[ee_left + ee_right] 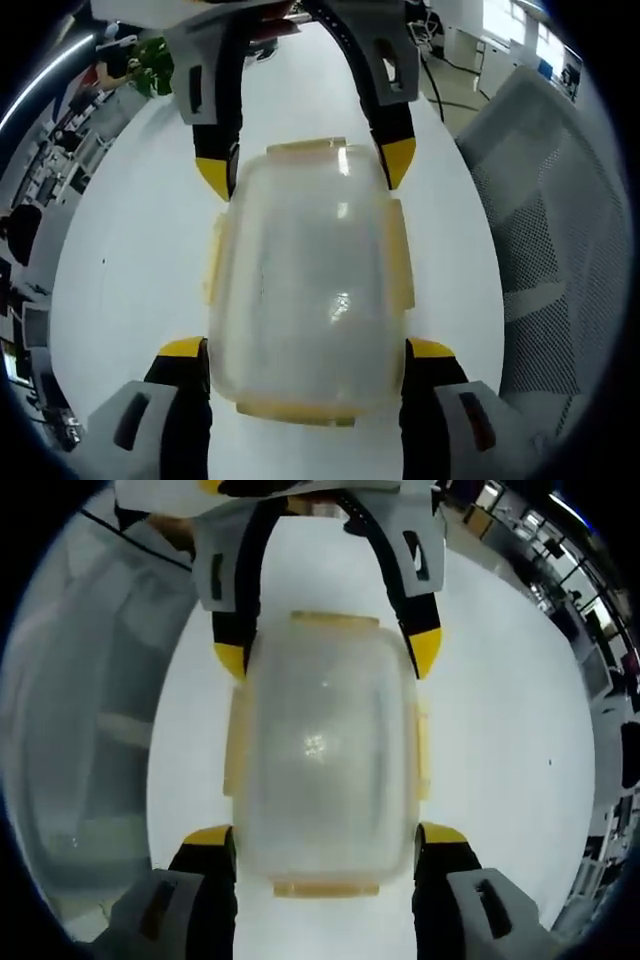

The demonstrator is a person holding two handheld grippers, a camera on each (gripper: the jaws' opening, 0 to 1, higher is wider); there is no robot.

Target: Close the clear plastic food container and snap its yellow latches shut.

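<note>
The clear plastic food container [305,285] [325,750] lies on the white table with its lid on. Pale yellow latches [400,255] [325,887] line its four edges, and I cannot tell whether they are snapped down. My left gripper [307,348] straddles the container's near end in the left gripper view, its yellow-tipped jaws wide and pressed against the two long sides. My right gripper [325,833] holds the opposite end the same way. Each gripper shows at the top of the other's view: the right gripper [305,168] and the left gripper [327,652].
The white table [130,250] [500,710] is round-edged. A grey mesh chair [555,230] stands beside it, blurred in the right gripper view as the chair [90,710]. Office desks and a green plant [150,65] lie beyond the table.
</note>
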